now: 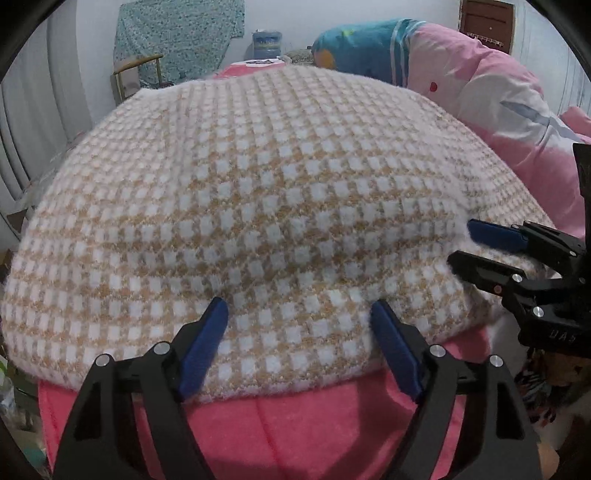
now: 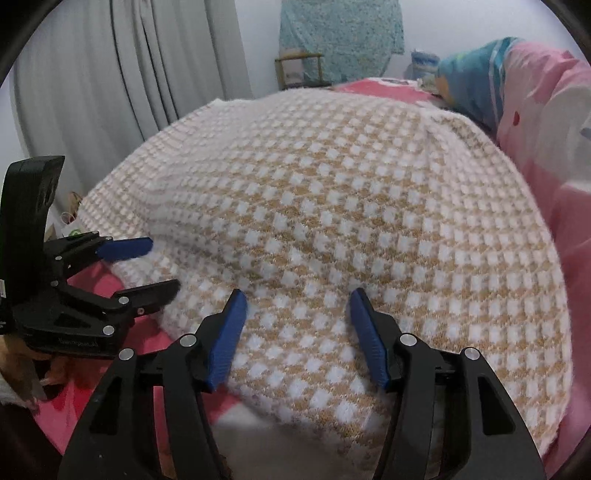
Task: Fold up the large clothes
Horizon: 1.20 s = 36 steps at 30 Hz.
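The knitted garment [image 1: 273, 206] in front of me is thick and fuzzy, white with a tan lattice that leaves rows of small pale squares, and it lies spread broad and fairly flat over a pink bedsheet [image 1: 303, 424], its near hem running across just ahead of my fingertips. My left gripper [image 1: 299, 343] sits low over that near hem with its blue pads [image 1: 205, 347] wide apart; the fabric lies between and under them, but the pads are not pressing on it. My right gripper [image 2: 297, 332] hovers over the knit further along the same edge, jaws parted somewhat less wide, cloth showing between the pads, and again nothing is clamped. In the left wrist view the right gripper [image 1: 461, 242] comes in from the right edge, with one finger over the knit's side edge and the other at it, and in the right wrist view the left gripper [image 2: 162, 264] does the same from the left, over the garment's corner. Beside the garment on the right lies a bunched pink quilt [image 1: 491, 103] with a teal pillow [image 1: 354, 44] beyond it. At the far end stand a wooden chair [image 1: 138, 74] draped with a teal speckled cloth [image 1: 177, 33], a blue water jug [image 1: 266, 42], and grey curtains [image 2: 110, 74].
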Tool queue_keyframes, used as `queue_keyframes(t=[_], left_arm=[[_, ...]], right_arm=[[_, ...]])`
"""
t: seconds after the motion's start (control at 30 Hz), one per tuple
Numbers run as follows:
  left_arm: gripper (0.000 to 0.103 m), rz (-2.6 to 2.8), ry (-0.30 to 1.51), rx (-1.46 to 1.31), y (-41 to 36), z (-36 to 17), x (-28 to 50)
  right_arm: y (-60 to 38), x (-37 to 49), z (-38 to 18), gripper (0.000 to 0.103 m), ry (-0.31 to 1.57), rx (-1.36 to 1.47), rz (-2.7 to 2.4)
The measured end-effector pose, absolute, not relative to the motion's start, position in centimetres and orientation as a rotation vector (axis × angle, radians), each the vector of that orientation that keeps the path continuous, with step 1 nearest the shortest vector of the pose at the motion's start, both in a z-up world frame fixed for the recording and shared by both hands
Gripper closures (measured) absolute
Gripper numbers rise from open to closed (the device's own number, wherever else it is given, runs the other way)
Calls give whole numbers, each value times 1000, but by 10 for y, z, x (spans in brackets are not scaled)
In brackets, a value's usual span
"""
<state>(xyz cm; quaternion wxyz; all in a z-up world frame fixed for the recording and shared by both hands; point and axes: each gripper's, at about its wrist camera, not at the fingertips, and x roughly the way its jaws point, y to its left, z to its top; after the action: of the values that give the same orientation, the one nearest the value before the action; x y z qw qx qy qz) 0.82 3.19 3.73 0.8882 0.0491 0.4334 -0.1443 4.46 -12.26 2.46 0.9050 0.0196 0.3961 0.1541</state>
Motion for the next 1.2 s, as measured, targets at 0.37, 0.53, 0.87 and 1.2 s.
queue_keyframes(t=[0.37, 0.53, 0.87, 1.2], left_arm=[[33, -390, 694, 66, 18, 98, -9], [35, -353, 824, 68, 10, 58, 34], [35, -345, 815, 121, 10, 53, 27], [37, -329, 662, 0, 40, 122, 25]], right_arm=[[-115, 31, 81, 66, 673, 31, 340], [-125, 82, 34, 62, 854, 65, 343], [-116, 72, 27, 62, 837, 47, 313], [-140, 32, 75, 62, 778, 55, 332]])
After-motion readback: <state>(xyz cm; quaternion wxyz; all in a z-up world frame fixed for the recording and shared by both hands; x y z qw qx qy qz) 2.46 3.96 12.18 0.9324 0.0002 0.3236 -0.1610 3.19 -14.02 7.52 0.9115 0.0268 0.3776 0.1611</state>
